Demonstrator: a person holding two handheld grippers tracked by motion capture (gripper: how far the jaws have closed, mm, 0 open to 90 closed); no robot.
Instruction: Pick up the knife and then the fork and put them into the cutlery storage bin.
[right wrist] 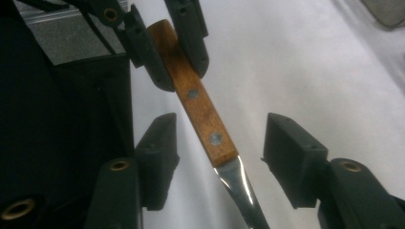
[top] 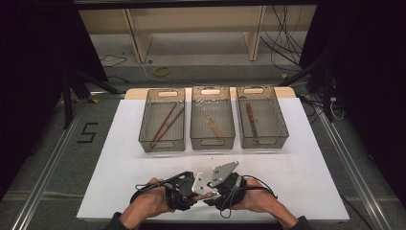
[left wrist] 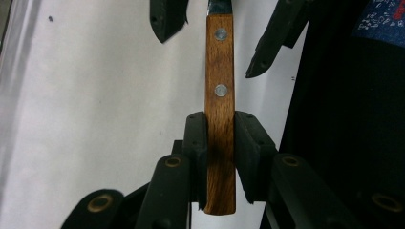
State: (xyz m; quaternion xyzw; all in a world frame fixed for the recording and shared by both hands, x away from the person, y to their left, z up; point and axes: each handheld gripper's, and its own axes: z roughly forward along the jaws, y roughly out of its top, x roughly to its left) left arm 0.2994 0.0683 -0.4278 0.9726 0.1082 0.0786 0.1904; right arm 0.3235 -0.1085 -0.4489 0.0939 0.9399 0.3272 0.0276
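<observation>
While left gripper (left wrist: 220, 143) clamps knife (left wrist: 219, 109), right gapes.

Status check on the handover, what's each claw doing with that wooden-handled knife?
Left claw clamped on wooden-handled steel knife. Right claw open, straddling handle near blade, pads apart from it. Nothing in the way.

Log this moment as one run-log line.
left gripper: shut on knife handle | right gripper: open, jaws either side of handle, not touching | stage: handover

A white desk (top: 143, 182) bears three mesh bins in a row toward twelve o'clock: left bin (top: 143, 136), middle bin (top: 197, 134), right bin (top: 282, 129).
</observation>
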